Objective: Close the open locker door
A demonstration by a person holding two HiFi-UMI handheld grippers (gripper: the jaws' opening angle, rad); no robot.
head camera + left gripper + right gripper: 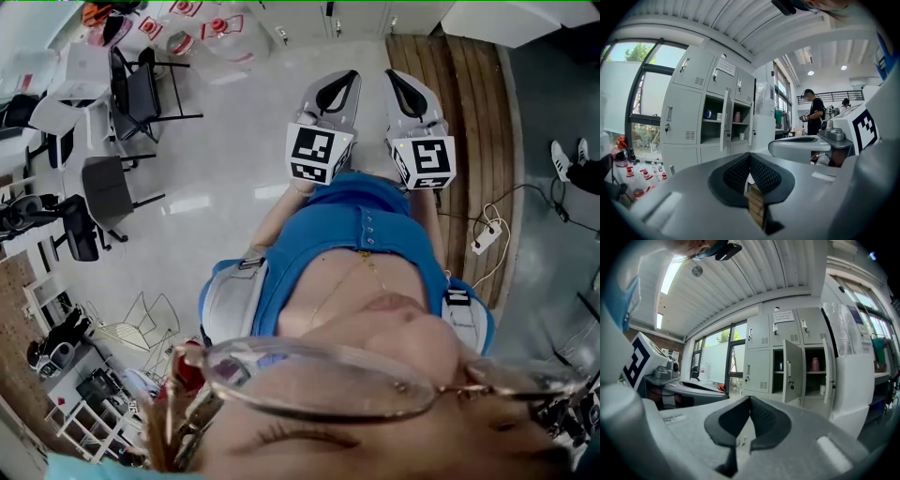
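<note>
The left tongs (750,158) are pressed together with nothing between them, and the right tongs (749,401) are likewise closed and empty. In the head view they sit side by side, close together, in front of the person's chest. The locker (758,345) stands well ahead of both tongs, apart from them. In the right gripper view its open door (792,371) hangs ajar above and to the right of the right tongs' tips. In the left gripper view it is above and slightly left of the left tongs' tips. A second door (829,373) further right is also open, and a pink bottle (815,364) stands on the shelf between them.
</note>
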